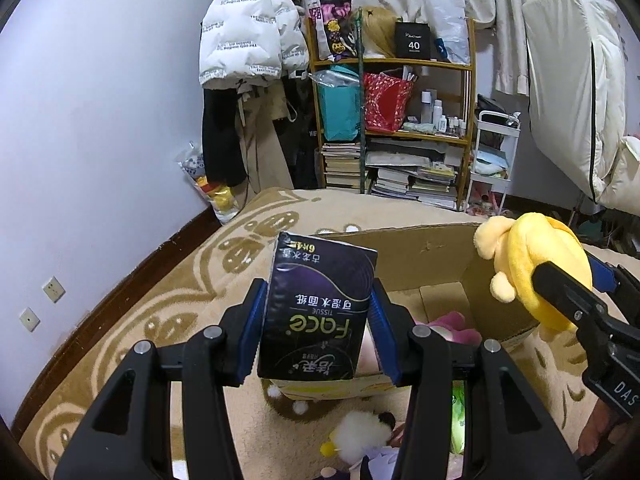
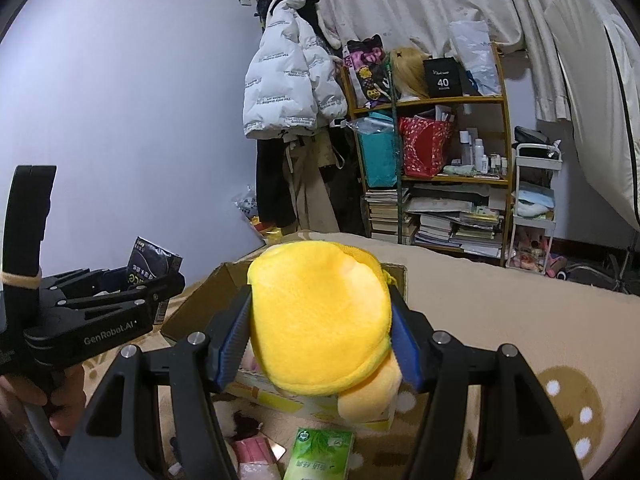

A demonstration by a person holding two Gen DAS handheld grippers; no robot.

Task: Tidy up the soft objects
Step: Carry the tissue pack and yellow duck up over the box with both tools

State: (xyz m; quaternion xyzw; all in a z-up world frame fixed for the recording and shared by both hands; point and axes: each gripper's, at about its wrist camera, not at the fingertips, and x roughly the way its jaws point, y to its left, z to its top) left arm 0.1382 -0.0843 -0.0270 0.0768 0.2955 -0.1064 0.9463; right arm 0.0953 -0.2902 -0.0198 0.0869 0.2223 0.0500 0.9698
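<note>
My left gripper (image 1: 318,312) is shut on a dark purple tissue pack (image 1: 316,304), held upright above the near wall of an open cardboard box (image 1: 432,256). In the right wrist view the same left gripper (image 2: 168,286) shows at the left with the tissue pack (image 2: 154,264). My right gripper (image 2: 320,320) is shut on a yellow plush toy (image 2: 320,312), which hangs over the cardboard box (image 2: 208,304). That yellow plush (image 1: 532,264) also appears at the right of the left wrist view. A pink plush (image 1: 452,326) lies inside the box.
On the patterned beige carpet (image 1: 200,280) near me lie a white fluffy toy (image 1: 360,434), a green tissue pack (image 2: 320,454) and a pink item (image 2: 256,456). A crowded bookshelf (image 1: 400,120), hanging coats (image 1: 248,40) and a white cart (image 1: 494,152) stand by the far wall.
</note>
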